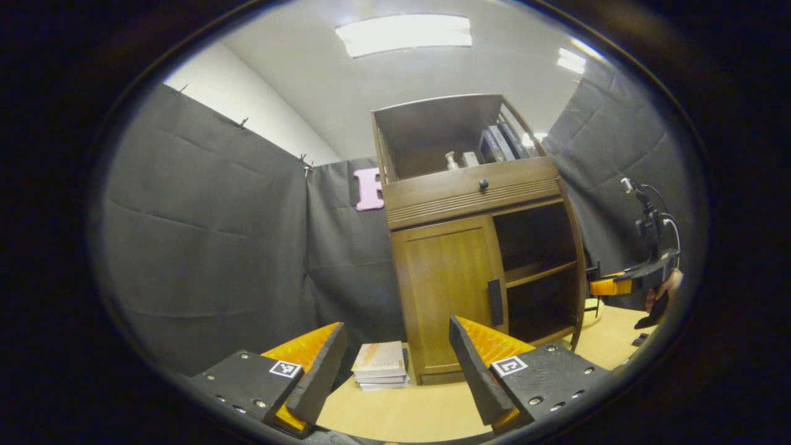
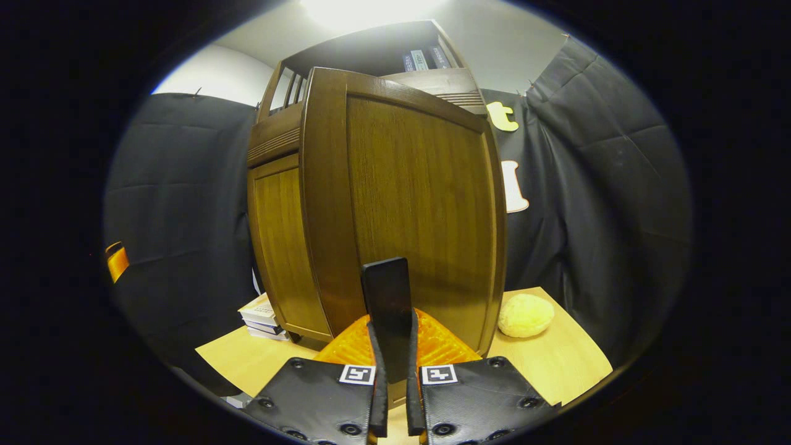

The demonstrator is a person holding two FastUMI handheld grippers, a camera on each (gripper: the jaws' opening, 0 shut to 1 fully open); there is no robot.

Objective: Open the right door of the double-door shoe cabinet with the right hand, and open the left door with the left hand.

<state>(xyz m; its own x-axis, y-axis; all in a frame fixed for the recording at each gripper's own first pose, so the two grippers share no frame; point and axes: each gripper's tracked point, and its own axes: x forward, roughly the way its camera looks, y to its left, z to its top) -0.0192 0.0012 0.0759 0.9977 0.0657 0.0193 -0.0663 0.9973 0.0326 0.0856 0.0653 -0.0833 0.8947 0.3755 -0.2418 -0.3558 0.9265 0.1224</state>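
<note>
A brown wooden shoe cabinet (image 1: pixel 469 204) stands on the table. Its left door (image 1: pixel 448 284) is closed, with a dark vertical handle (image 1: pixel 495 301). The right half stands open, showing dark shelves (image 1: pixel 537 272). My left gripper (image 1: pixel 395 364) is open, low in front of the left door and apart from it. In the right gripper view the swung-out right door (image 2: pixel 420 210) fills the middle. My right gripper (image 2: pixel 393 358) is shut on that door's dark handle (image 2: pixel 387 296). The right gripper (image 1: pixel 618 285) and a hand also show at the far right in the left gripper view.
A stack of books (image 1: pixel 379 366) lies on the light wooden table (image 1: pixel 401 414) left of the cabinet. A round bun (image 2: pixel 525 315) sits on the table right of the open door. A drawer with a knob (image 1: pixel 483 184) and an upper shelf with books top the cabinet.
</note>
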